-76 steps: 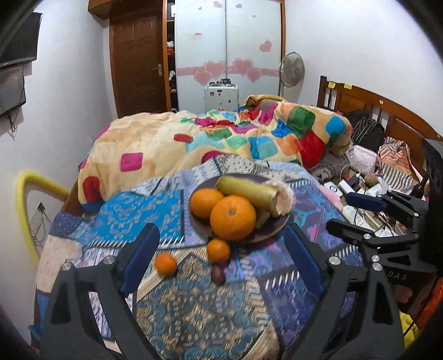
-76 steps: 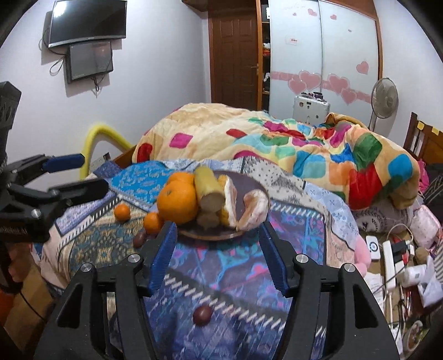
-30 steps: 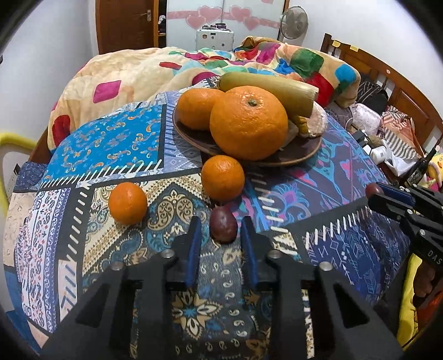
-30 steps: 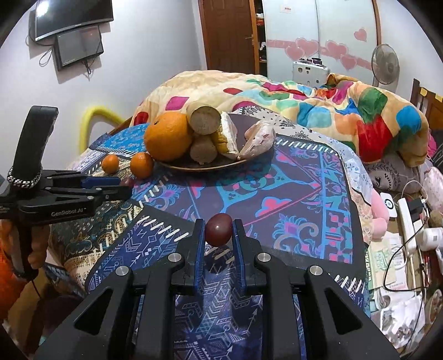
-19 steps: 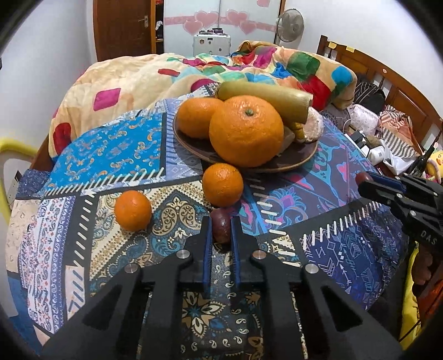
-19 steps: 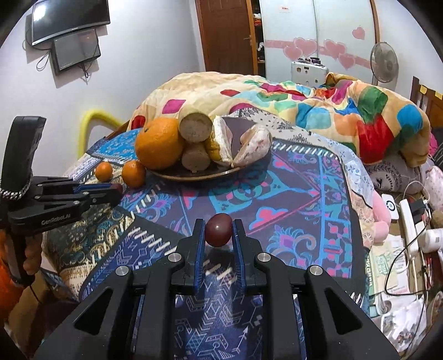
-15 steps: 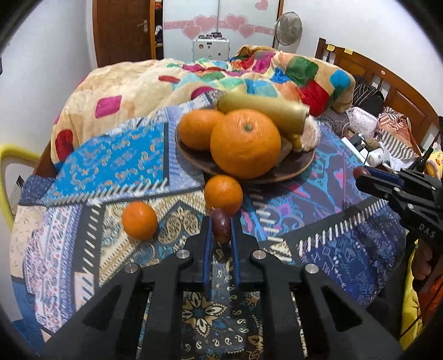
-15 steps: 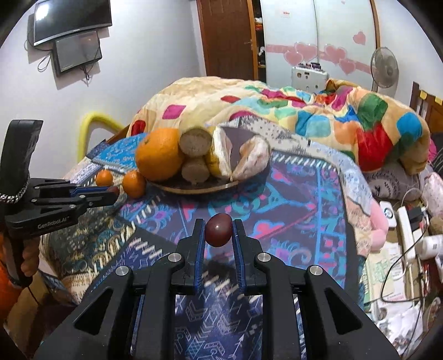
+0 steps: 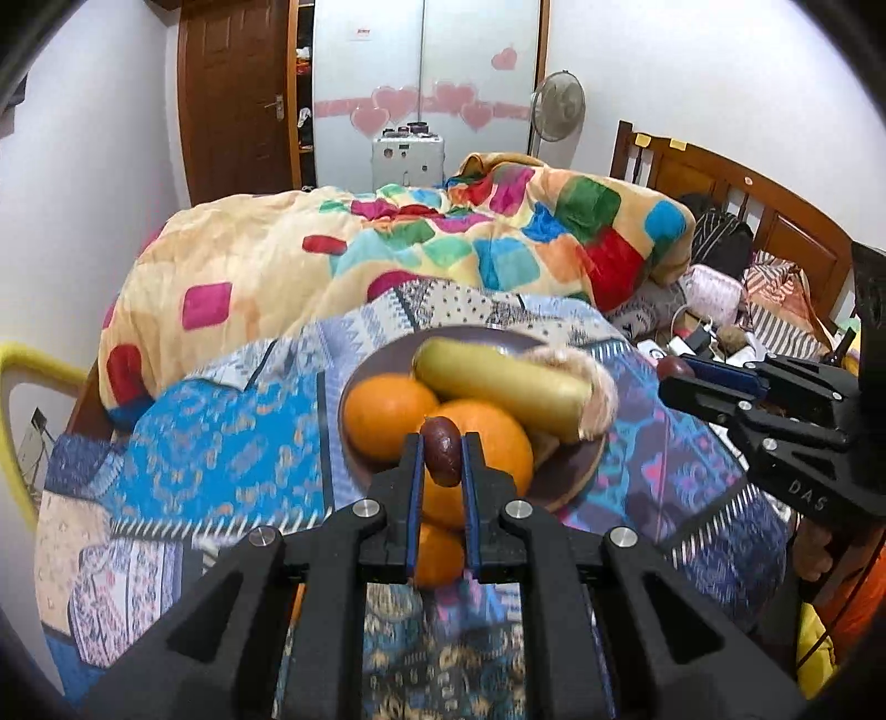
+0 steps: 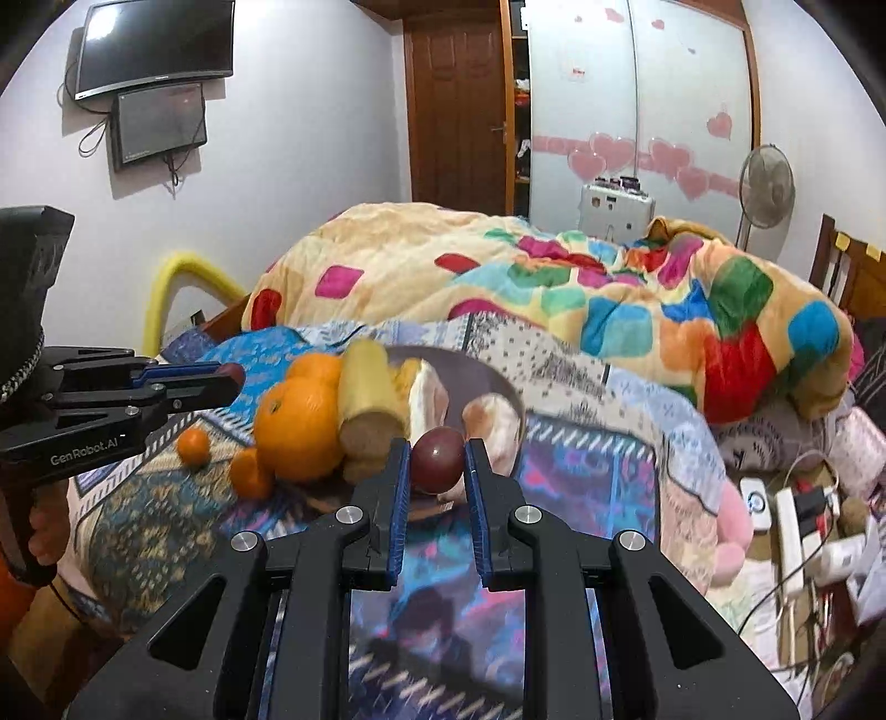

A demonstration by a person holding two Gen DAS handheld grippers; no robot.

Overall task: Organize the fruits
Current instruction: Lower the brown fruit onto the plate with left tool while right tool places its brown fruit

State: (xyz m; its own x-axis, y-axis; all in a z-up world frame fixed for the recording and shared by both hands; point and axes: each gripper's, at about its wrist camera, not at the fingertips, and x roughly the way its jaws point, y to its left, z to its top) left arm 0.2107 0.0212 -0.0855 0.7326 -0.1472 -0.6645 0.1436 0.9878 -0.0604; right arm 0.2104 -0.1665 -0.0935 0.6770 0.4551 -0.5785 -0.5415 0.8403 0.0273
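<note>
Left claw (image 9: pixel 441 459), right claw (image 10: pixel 437 459) clamped.

A patchwork cloth (image 9: pixel 221 437) in blue patterns covers the lower middle of both views. Behind it, across the centre, lies a quilt (image 9: pixel 387 260) with bright coloured squares. A brown door (image 10: pixel 459 111) stands at the upper middle, with a white wardrobe (image 10: pixel 637 99) bearing pink hearts to its right. A fan (image 10: pixel 767 188) stands at the right, a television (image 10: pixel 155 44) hangs upper left, and a wooden headboard (image 9: pixel 747 205) fills the right of the left view.
</note>
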